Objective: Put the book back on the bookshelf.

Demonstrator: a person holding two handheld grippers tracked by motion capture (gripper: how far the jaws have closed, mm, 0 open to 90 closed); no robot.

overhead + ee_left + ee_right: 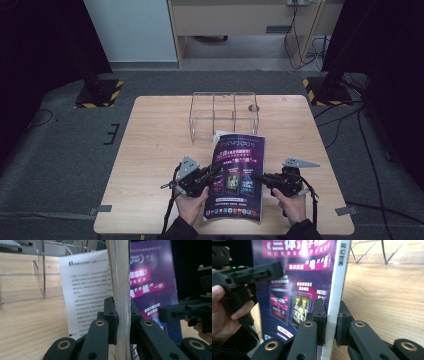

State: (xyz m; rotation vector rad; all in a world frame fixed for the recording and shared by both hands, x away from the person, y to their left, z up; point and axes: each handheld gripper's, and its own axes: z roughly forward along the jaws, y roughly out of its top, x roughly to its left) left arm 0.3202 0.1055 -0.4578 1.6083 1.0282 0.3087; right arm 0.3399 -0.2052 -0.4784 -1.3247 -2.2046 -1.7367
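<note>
While both grippers clamp it from opposite sides, the book sits low in the middle of the high view.
Book [236, 177]: a purple-covered volume on the wooden table [150, 150], its near end close to the table's lower edge, its far end toward the acrylic rack.
Left gripper [207, 179]: jaws pinch the page-edge side of the book; in the left gripper view the jaws press on the pale page block [121, 290].
Right gripper [261, 178]: jaws pinch the white spine side; in the right gripper view the spine [338, 290] stands between the two pads.
Writing: large Chinese characters in pink and white on the cover [297, 277], too blurred to read surely; a loose white page [85, 290] carries small printed text and a dark header mark, not legible.
Acrylic rack [223, 112]: clear, divided into compartments, at upper centre of the table, just beyond the book's far end.
Edges: the book's near end lies close to the table's front edge, between the two hands.
Open room: bare wood spreads to the left and right of the book; the left half of the table is widest.
Hands: left hand [192, 205] and right hand [292, 205] enter from the bottom of the frame.
</note>
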